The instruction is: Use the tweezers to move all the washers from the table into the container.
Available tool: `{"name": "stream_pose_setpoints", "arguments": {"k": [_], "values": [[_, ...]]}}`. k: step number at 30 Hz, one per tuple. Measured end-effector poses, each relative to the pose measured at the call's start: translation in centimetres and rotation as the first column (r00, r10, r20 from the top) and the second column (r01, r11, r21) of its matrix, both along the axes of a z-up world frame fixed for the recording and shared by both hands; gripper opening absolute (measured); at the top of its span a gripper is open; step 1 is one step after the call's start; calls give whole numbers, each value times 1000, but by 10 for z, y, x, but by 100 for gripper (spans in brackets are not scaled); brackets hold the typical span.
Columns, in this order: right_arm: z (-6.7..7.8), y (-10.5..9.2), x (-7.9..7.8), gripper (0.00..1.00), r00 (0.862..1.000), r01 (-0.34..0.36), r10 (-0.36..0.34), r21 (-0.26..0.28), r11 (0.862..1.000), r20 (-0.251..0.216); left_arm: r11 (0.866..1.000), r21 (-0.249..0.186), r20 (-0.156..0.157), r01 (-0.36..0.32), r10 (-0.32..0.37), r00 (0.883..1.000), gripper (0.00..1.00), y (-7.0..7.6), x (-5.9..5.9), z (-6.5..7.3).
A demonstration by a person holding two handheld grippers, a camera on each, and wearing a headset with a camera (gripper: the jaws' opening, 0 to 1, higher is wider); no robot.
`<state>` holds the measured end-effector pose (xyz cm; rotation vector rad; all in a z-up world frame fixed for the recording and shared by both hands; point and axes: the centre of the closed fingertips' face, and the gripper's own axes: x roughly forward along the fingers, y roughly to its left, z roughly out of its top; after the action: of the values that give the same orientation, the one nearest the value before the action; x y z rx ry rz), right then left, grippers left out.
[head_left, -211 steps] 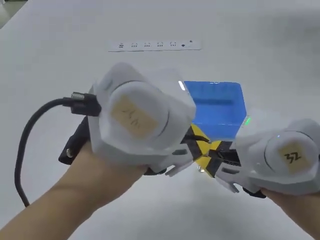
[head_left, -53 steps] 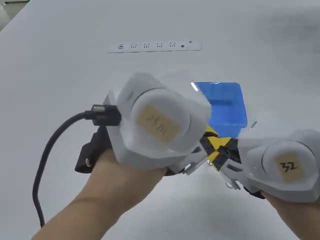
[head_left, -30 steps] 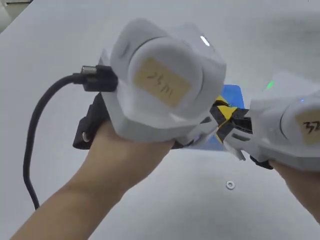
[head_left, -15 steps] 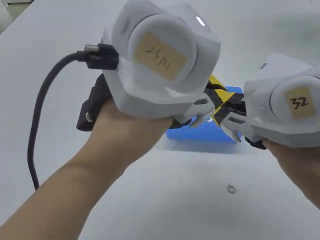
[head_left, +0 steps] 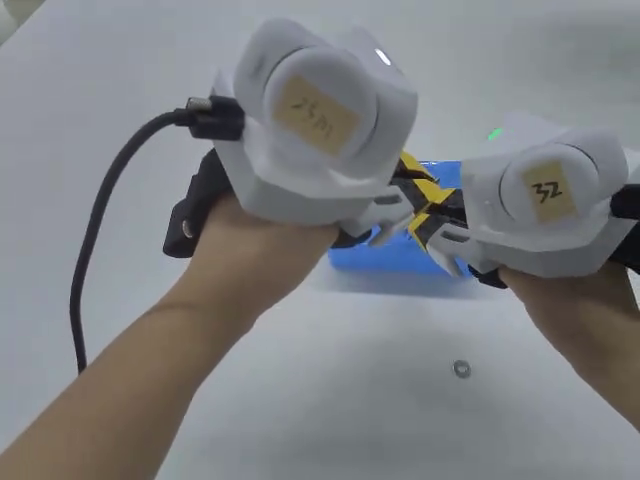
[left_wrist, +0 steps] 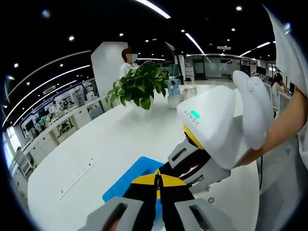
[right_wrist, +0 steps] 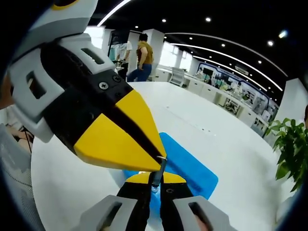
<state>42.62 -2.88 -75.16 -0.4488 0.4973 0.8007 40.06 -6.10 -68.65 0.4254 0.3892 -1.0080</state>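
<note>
Washer (head_left: 461, 369): one small metal ring, flat on the table (head_left: 330, 410). It lies on the near side of the container and well apart from it, with bare surface all round.

Container (head_left: 385, 260): blue, low and rectangular. Its near wall and left corner show below both grippers, which hang over it. The table is open on every side of it.

Tweezers (right_wrist: 158, 174): a thin grey metal strip standing up between the right gripper's yellow tips. Its upper end touches the tip of the left gripper.

Right gripper (right_wrist: 155, 183): jaws pinched on the tweezers.

Left gripper (left_wrist: 157, 179): jaws drawn together, tip to tip with the right gripper. I cannot tell whether they pinch the tweezers.

Cable (head_left: 100, 240): black, plugged into the back of the left gripper, looping down to the left.

Table: white, matt and broad. A power strip (left_wrist: 77, 179) lies flat beyond the container, and a potted plant (left_wrist: 139, 86) stands at the far end.

Room: an open hall with ceiling light strips and rows of benches. People (right_wrist: 139, 60) stand in the distance.
</note>
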Motion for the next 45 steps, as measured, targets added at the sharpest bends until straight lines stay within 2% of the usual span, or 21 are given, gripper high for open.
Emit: {"name": "stream_pose_setpoints", "arguments": {"k": [4, 7, 11, 13, 15, 20, 26, 31, 37, 45], "values": [[5, -2, -4, 2, 1000, 1, -1, 5, 1000, 9, 1000, -11, 0, 3, -3, 1000, 0, 1, -2, 6], [16, -7, -12, 3, 1000, -3, 3, 21, 1000, 24, 1000, -27, 3, 15, -15, 1000, 0, 0, -9, 17], [29, -15, -24, 4, 999, 0, -2, 55, 998, 43, 997, -37, 3, 63, -63, 998, 0, -5, -26, 30], [30, -16, -34, 4, 1000, -13, 11, 68, 998, 25, 995, -30, -6, 99, -99, 995, 0, -8, -33, 31], [31, -19, -42, 4, 999, -17, 14, 72, 997, 33, 993, -31, -6, 114, -115, 993, 0, -10, -38, 32], [24, -26, -61, 5, 1000, -27, 27, 64, 998, -3, 986, -19, -29, 164, -165, 986, 0, -19, -58, 24], [16, -31, -81, 5, 999, -13, 17, 67, 998, -46, 980, -17, -48, 198, -198, 979, 0, -26, -75, 17], [2, -37, -93, 5, 997, -12, 15, 33, 999, -81, 973, -4, -73, 229, -229, 971, 0, -31, -87, 4], [-9, -38, -101, 5, 991, 8, -2, 43, 999, -135, 968, 12, -97, 251, -249, 964, 0, -34, -94, -7], [-26, -42, -106, 5, 987, 5, -2, 16, 1000, -164, 970, 13, -128, 244, -241, 962, 0, -34, -98, -23]]}}
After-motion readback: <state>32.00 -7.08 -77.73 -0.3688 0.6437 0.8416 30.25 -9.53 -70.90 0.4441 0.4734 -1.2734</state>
